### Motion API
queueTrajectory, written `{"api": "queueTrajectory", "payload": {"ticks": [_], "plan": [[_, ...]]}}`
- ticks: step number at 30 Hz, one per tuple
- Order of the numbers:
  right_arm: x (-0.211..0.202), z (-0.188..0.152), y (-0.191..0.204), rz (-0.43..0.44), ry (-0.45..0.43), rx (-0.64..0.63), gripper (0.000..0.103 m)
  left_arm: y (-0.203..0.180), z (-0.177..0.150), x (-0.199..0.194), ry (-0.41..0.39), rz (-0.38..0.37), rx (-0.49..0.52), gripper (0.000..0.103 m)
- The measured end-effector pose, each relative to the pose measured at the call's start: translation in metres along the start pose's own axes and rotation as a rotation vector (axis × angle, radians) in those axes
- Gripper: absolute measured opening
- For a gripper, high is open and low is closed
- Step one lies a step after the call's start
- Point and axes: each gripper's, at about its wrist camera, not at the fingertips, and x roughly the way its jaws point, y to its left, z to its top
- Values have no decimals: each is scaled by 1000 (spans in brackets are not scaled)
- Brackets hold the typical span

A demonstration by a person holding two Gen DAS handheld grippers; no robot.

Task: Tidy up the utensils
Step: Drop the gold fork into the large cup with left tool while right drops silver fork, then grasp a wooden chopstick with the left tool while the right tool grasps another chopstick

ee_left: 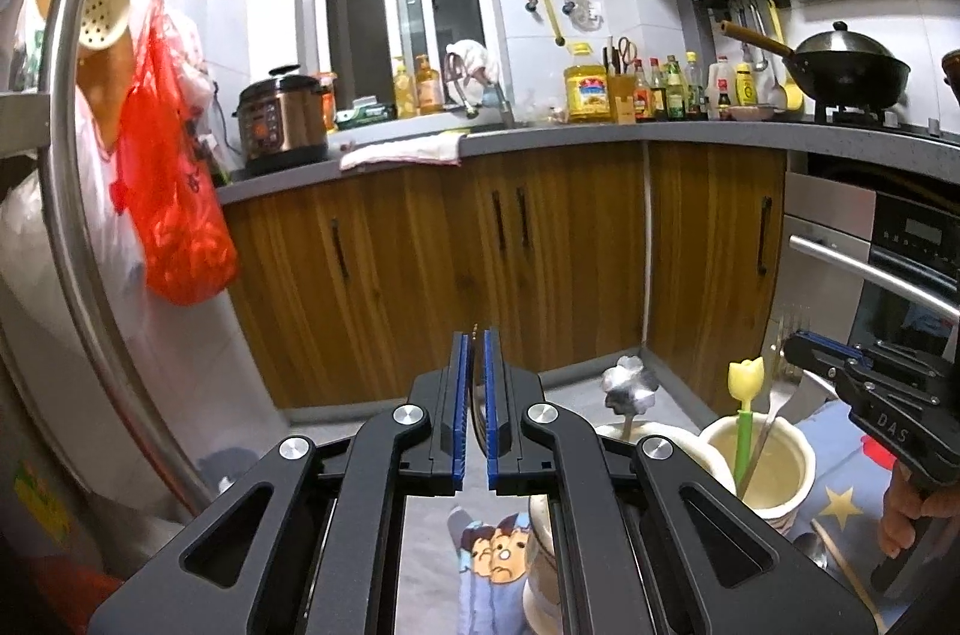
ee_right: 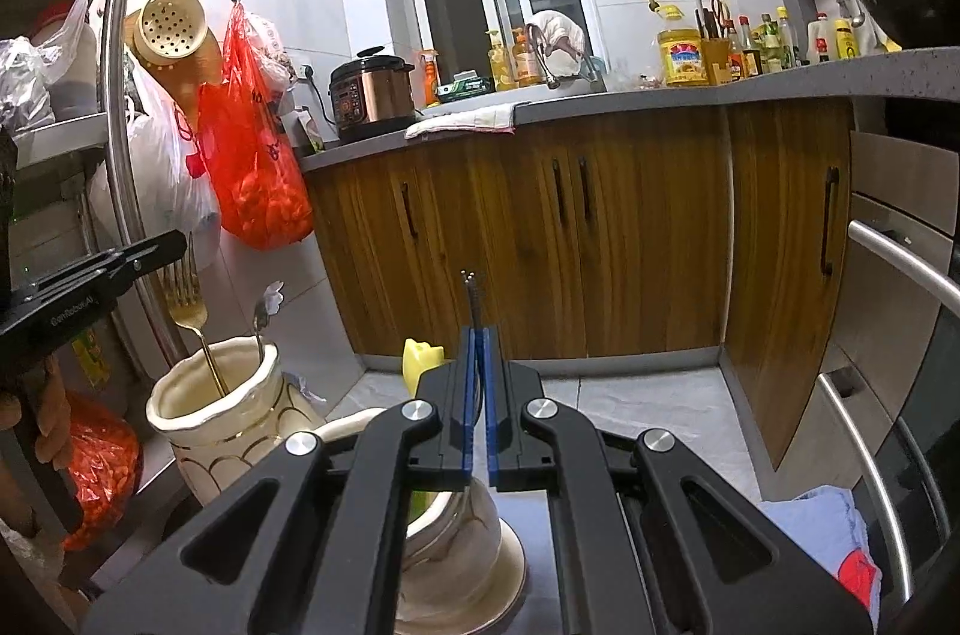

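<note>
Right now your left gripper has its blue-padded fingers clamped on a gold fork, seen edge-on at lower centre of the left wrist view; in the right wrist view, at mid left, its tines stand above a cream holder and its stem runs down inside. A flower-topped spoon stands in that same holder, just beside the fork. Your right gripper is pinched on a thin dark utensil whose small prongs poke out past the pads at centre frame; what kind it is cannot be told. Below it sits a second cream holder, at lower right of the left wrist view, holding a yellow tulip-topped piece. Both holders stand on a patterned cloth over the tabletop.
</note>
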Motion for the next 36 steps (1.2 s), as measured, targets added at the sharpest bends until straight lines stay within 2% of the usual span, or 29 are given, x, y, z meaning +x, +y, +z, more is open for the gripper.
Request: {"api": "queueTrajectory", "payload": {"ticks": [3,5,7,9,11,14,16,19,22,25,29,36], "plan": [[0,-1,-2,3,6,13,4,2,0,0,0,-1,-6,16],[1,0,-4,2,15,20,7,2,2,-1,-6,1,-6,27],[-2,1,-8,7,18,38,26,1,3,-3,-9,4,-3,27],[-4,4,-10,14,21,51,36,-1,5,-4,-5,2,-1,32],[-10,9,-10,11,25,58,41,-2,8,-7,3,-1,-1,57],[-20,16,-13,20,40,84,52,-4,10,-16,5,-1,-2,65],[-31,22,-16,22,51,104,66,-3,13,-23,19,-6,-4,69],[-50,27,-21,29,65,131,80,-3,16,-38,32,-19,-15,80],[-68,27,-23,22,89,124,90,-7,16,-54,58,-42,-7,87],[-84,23,-23,7,126,104,97,-14,12,-68,88,-52,15,92],[-101,7,-18,-16,194,65,97,-23,1,-80,144,-95,1,93],[-107,-29,-15,-35,277,41,97,-46,-36,-83,266,-164,0,93]]}}
